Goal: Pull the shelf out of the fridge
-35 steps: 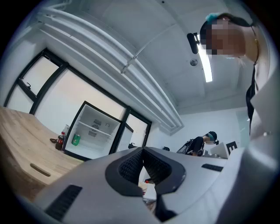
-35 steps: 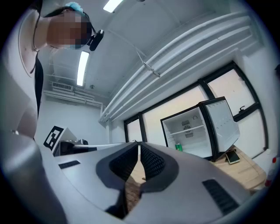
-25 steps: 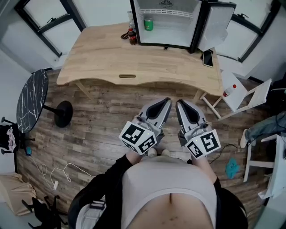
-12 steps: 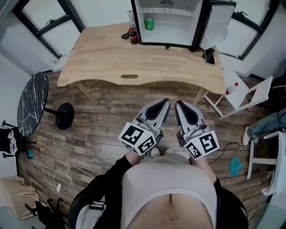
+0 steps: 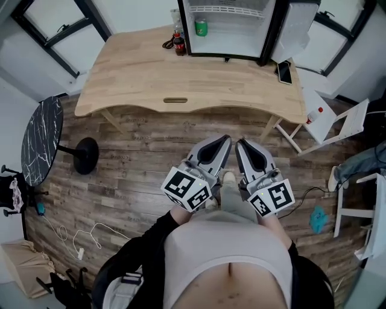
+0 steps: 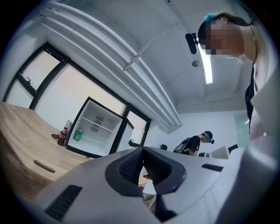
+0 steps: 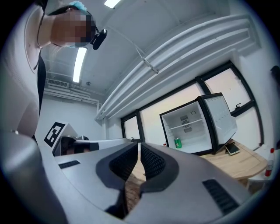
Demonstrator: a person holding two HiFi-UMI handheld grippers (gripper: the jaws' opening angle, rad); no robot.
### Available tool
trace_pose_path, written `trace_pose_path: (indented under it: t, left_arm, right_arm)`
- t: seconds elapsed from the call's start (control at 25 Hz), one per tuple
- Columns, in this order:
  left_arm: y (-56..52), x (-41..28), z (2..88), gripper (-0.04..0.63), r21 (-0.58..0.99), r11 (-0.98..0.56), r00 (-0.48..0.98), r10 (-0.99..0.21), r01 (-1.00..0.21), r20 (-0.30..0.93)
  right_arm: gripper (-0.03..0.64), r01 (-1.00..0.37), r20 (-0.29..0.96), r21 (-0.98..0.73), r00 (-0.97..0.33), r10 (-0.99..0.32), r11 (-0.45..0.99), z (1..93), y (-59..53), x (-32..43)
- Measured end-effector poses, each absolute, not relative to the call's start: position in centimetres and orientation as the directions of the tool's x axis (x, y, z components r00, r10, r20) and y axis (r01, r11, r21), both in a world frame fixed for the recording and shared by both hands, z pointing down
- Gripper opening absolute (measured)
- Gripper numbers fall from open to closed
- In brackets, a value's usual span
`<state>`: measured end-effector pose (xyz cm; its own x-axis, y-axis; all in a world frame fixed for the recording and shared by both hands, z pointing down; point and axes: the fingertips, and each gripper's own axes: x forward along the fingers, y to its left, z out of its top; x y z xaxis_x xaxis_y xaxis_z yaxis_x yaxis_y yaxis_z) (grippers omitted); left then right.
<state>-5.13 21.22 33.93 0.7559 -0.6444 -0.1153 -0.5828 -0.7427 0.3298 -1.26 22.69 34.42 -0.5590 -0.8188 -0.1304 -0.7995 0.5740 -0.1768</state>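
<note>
The small black fridge (image 5: 228, 27) stands open on the far side of the wooden table (image 5: 139, 72), its door (image 5: 295, 30) swung to the right. A white wire shelf (image 5: 226, 10) sits high inside it, with a green can (image 5: 201, 27) on the fridge floor below. Both grippers are held close to the person's body, well short of the table. My left gripper (image 5: 225, 140) and right gripper (image 5: 239, 143) are shut and empty, side by side. The left gripper view shows the shelf (image 6: 99, 124) beyond shut jaws, and the right gripper view shows the shelf (image 7: 189, 125) likewise.
A cola bottle (image 5: 178, 45) stands left of the fridge and a phone (image 5: 284, 71) lies to its right. A white folding chair (image 5: 335, 124) is at the table's right end, a round black side table (image 5: 41, 142) at the left. Another person (image 6: 194, 143) stands across the room.
The table and fridge have shifted slightly in the head view. A shoe and leg now show between the two grippers. Both grippers stay shut.
</note>
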Motion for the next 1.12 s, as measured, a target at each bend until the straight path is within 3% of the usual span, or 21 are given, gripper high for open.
trace_pose_path:
  t: [1.12]
  left_arm:
    - [1.1, 0.6, 32.4, 0.006, 0.292, -0.714, 0.711, -0.689, -0.636, -0.138]
  right_arm:
    - [0.04, -0.765, -0.15, -0.137, -0.612, -0.777, 0.629, 32.9, 2.4, 4.8]
